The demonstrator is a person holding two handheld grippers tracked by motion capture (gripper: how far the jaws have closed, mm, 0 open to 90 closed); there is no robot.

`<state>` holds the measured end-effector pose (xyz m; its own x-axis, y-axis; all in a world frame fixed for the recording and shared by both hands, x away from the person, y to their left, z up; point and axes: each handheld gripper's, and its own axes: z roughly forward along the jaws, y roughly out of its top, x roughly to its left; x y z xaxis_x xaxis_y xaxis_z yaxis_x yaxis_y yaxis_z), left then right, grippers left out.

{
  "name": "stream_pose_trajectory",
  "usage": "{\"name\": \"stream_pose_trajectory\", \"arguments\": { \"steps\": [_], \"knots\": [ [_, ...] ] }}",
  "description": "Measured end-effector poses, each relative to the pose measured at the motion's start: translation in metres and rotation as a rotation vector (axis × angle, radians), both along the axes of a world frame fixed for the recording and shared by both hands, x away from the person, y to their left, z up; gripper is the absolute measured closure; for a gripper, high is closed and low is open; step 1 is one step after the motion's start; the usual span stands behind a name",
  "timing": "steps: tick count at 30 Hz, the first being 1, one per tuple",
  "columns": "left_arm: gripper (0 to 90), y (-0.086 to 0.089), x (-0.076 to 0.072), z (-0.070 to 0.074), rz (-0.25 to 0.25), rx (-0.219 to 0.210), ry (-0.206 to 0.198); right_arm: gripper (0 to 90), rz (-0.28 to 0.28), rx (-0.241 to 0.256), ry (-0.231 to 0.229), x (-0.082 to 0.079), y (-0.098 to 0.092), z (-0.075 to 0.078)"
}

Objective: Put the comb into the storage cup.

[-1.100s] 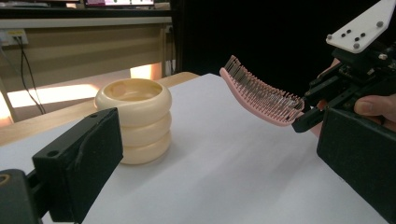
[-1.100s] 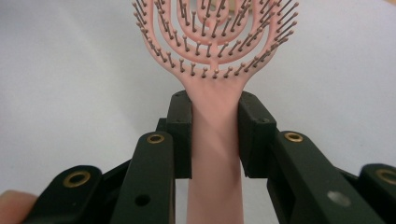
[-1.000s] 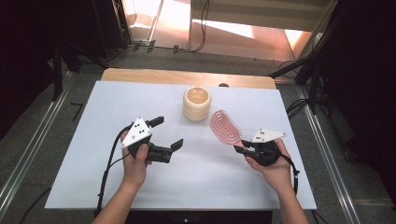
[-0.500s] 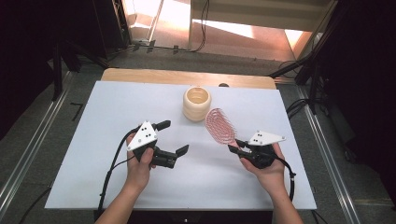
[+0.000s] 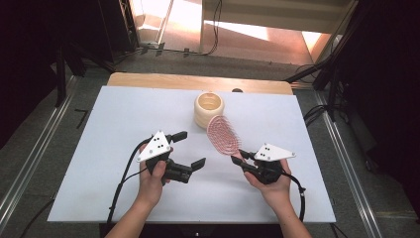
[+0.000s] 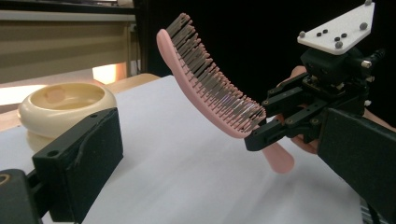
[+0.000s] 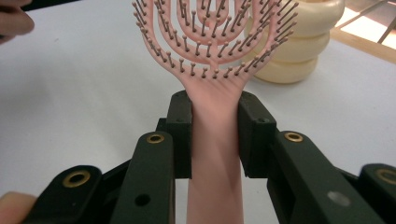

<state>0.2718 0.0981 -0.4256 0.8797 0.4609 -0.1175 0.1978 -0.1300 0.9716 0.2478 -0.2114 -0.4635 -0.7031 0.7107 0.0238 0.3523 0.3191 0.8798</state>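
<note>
Item: pink hairbrush, being carried above the white tabletop just in front of the cream ringed pot, bristles turned toward the left gripper.
Right gripper: clamping the brush by its handle, jaws pressing both sides.
Left gripper: hanging beside the brush with jaws spread wide, holding nothing.
Step, as judged: brush lifted and being presented, likely for a handover or for setting into the pot.
Next move is calling for: keeping the handle grip firm and the head clear of the pot's rim.
</note>
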Motion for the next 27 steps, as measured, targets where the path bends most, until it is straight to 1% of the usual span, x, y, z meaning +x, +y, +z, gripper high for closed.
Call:
{"name": "stream_pose_trajectory", "arguments": {
  "steps": [1,3,6,10,12,14,16,18,19,21,23,24,27],
  "knots": [
    [1.0,0.000,0.000,0.000,0.000,0.000,0.000,67.4,-0.001,0.008,-0.007,-0.001,0.002,0.000],
    [1.0,-0.003,0.000,-0.001,-0.005,-0.003,0.017,67.4,0.003,0.019,-0.014,-0.002,0.005,0.000],
    [1.1,-0.005,0.000,-0.002,-0.006,-0.003,0.025,67.4,0.010,0.010,-0.026,-0.004,0.009,0.000],
    [1.2,-0.008,0.001,-0.002,0.001,-0.023,0.051,67.4,0.034,0.008,-0.044,-0.008,0.019,-0.002],
    [5.9,-0.009,0.000,-0.001,0.025,-0.022,0.059,67.4,0.042,0.011,-0.049,-0.009,0.022,-0.002],
    [7.1,-0.010,0.000,-0.001,0.024,-0.030,0.070,67.4,0.054,0.010,-0.057,-0.010,0.025,-0.002],
    [7.2,-0.010,0.001,-0.001,0.026,-0.031,0.081,67.4,0.062,0.011,-0.053,-0.011,0.028,-0.003],
    [11.1,-0.011,0.000,-0.001,0.046,-0.026,0.085,67.4,0.064,0.008,-0.056,-0.012,0.031,-0.003],
    [13.1,-0.011,0.000,-0.001,0.046,-0.026,0.085,67.4,0.070,0.010,-0.057,-0.012,0.032,-0.004],
    [14.4,-0.014,0.000,0.000,0.056,-0.032,0.102,67.4,0.073,0.004,-0.063,-0.013,0.034,-0.004],
    [17.0,-0.015,-0.001,0.000,0.071,-0.020,0.107,67.4,0.083,0.008,-0.060,-0.014,0.036,-0.004],
    [18.2,-0.016,-0.001,0.000,0.076,-0.021,0.112,67.4,0.081,0.003,-0.066,-0.014,0.037,-0.004],
    [21.6,-0.018,0.000,0.000,0.097,-0.013,0.127,67.4,0.091,0.001,-0.066,-0.015,0.040,-0.005]
  ]
}}
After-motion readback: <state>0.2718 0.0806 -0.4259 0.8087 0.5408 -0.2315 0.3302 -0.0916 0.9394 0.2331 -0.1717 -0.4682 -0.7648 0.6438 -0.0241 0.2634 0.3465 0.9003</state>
